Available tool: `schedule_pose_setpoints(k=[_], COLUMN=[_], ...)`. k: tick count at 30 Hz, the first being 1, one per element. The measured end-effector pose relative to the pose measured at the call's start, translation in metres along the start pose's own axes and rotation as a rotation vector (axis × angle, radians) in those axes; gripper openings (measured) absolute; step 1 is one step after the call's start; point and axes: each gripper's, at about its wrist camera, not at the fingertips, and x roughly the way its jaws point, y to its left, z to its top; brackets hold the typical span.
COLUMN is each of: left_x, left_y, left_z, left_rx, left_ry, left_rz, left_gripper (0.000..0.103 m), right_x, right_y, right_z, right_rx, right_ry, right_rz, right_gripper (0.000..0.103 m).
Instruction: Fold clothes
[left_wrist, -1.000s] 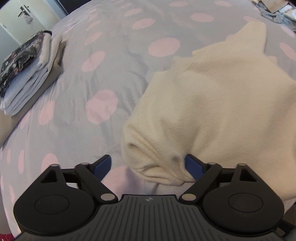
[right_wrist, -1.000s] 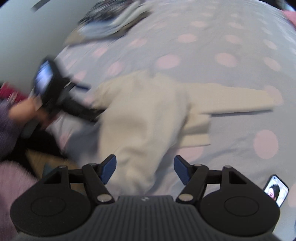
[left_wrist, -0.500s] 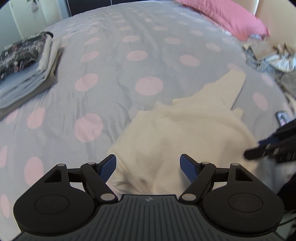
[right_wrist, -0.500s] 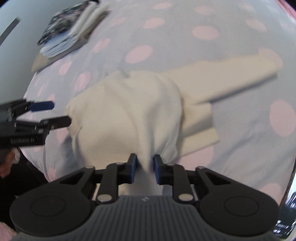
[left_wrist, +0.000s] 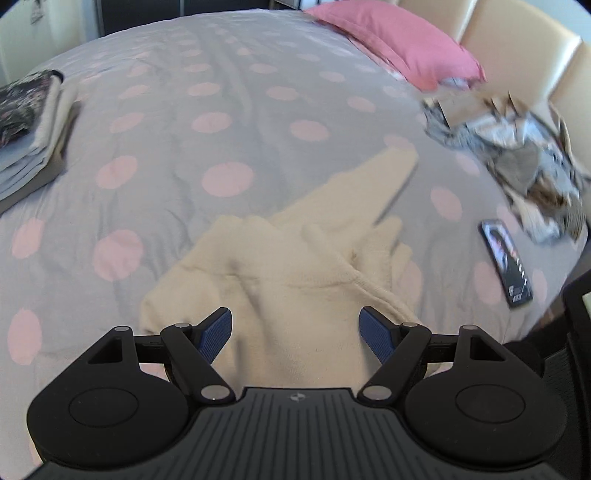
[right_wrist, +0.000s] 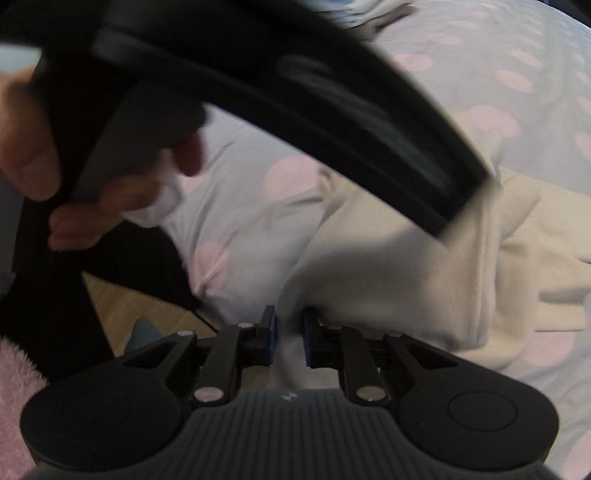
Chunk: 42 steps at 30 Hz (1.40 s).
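Observation:
A cream sweater (left_wrist: 295, 258) lies crumpled on the grey bedspread with pink dots (left_wrist: 221, 122), one sleeve stretched toward the far right. My left gripper (left_wrist: 295, 332) hovers open over the sweater's near part, with cloth below its blue fingers but not pinched. In the right wrist view the same cream sweater (right_wrist: 424, 266) lies at the bed's near edge. My right gripper (right_wrist: 289, 338) is shut on a fold of its near edge. The other gripper's black body (right_wrist: 258, 92), held by a hand (right_wrist: 33, 158), crosses close above and hides much of the bed.
A stack of folded clothes (left_wrist: 29, 122) sits at the far left of the bed. A pink pillow (left_wrist: 399, 40) lies at the head. A heap of unfolded clothes (left_wrist: 517, 158) and a phone (left_wrist: 506, 262) lie on the right. Wooden floor (right_wrist: 140, 314) shows beside the bed.
The right gripper closed on the sweater's near edge and keeps hold. The left gripper lifted back from the sweater, still open, and now passes close in front of the right camera.

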Motion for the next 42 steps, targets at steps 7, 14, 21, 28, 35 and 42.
schedule_pose_setpoints(k=[7, 14, 21, 28, 35, 42], left_x=[0.028, 0.019, 0.001, -0.023, -0.045, -0.060], left_y=[0.006, 0.031, 0.067, 0.089, 0.080, 0.071], left_z=[-0.013, -0.028, -0.050, -0.068, -0.059, -0.039], left_rx=[-0.005, -0.036, -0.117, -0.277, -0.303, -0.366], left_ry=[0.104, 0.130, 0.157, 0.130, 0.053, 0.010], left_rz=[0.011, 0.057, 0.113, 0.033, 0.009, -0.057], left_gripper=[0.028, 0.024, 0.022, 0.027, 0.051, 0.061], right_x=[0.004, -0.017, -0.028, -0.013, 0.012, -0.003], right_y=[0.019, 0.010, -0.013, 0.002, -0.016, 0.015], right_z=[-0.007, -0.008, 0.004, 0.016, 0.021, 0.004], right_rx=[-0.072, -0.104, -0.064, -0.189, -0.119, -0.180], right_ry=[0.024, 0.002, -0.085, -0.105, -0.002, 0.008], right_rz=[0.042, -0.028, -0.121, -0.108, -0.077, -0.045], right_gripper=[0.021, 0.042, 0.042, 0.048, 0.005, 0.004])
